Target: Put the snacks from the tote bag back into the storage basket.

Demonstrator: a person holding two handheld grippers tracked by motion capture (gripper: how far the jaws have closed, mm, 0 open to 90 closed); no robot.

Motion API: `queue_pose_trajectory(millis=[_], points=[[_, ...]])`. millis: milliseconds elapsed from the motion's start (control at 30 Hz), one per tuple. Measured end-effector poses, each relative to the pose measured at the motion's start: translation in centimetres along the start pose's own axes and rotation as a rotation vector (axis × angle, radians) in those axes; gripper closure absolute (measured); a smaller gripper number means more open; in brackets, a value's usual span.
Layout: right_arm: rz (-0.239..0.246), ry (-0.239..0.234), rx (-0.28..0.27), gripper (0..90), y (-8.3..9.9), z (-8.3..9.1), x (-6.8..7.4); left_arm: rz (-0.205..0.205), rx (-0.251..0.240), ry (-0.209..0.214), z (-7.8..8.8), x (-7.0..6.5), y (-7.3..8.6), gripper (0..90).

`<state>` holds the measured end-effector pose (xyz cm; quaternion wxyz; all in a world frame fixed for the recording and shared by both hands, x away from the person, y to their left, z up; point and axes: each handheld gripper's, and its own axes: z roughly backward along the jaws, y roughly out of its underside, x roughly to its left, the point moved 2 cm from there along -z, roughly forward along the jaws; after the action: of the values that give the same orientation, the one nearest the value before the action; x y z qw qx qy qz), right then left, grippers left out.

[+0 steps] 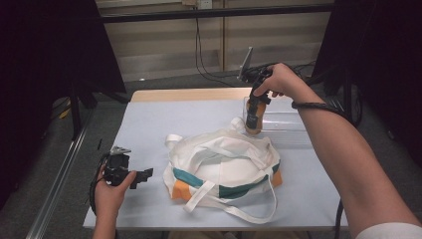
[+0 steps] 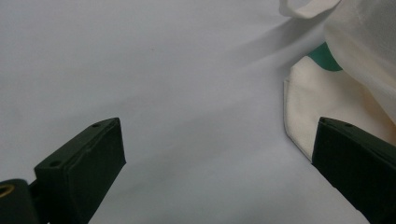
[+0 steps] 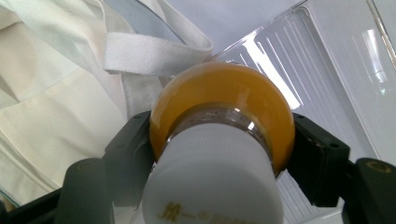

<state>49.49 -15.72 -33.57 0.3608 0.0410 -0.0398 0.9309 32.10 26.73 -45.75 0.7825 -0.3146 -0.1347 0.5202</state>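
Observation:
A white canvas bag (image 1: 224,169) with teal and orange panels lies mid-table, its straps spread out. My right gripper (image 1: 256,107) points down, shut on an orange bottle (image 1: 254,121) with a white cap. The bottle hangs upright at the bag's far edge, beside a clear plastic tray (image 1: 286,122). In the right gripper view both jaws clamp the orange bottle (image 3: 224,100) just under its cap, above the bag's strap (image 3: 140,56) and the tray (image 3: 327,60). My left gripper (image 1: 142,178) rests open on the table left of the bag. Its jaws stand wide, a bag corner (image 2: 308,102) just beyond the right jaw.
A pale blue sheet (image 1: 149,124) covers the table. Black cables hang from the rail beyond the far edge. Dark curtains stand on both sides. A metal rail runs along the floor at the left.

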Motion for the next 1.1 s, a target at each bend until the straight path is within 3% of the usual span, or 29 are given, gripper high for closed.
queue_pose_trajectory(millis=[1100], points=[[0.004, -0.004, 0.005, 29.7, 0.2, -1.4, -0.1, -0.004, -0.002, -0.002, 0.0, 0.1, 0.0, 2.4]])
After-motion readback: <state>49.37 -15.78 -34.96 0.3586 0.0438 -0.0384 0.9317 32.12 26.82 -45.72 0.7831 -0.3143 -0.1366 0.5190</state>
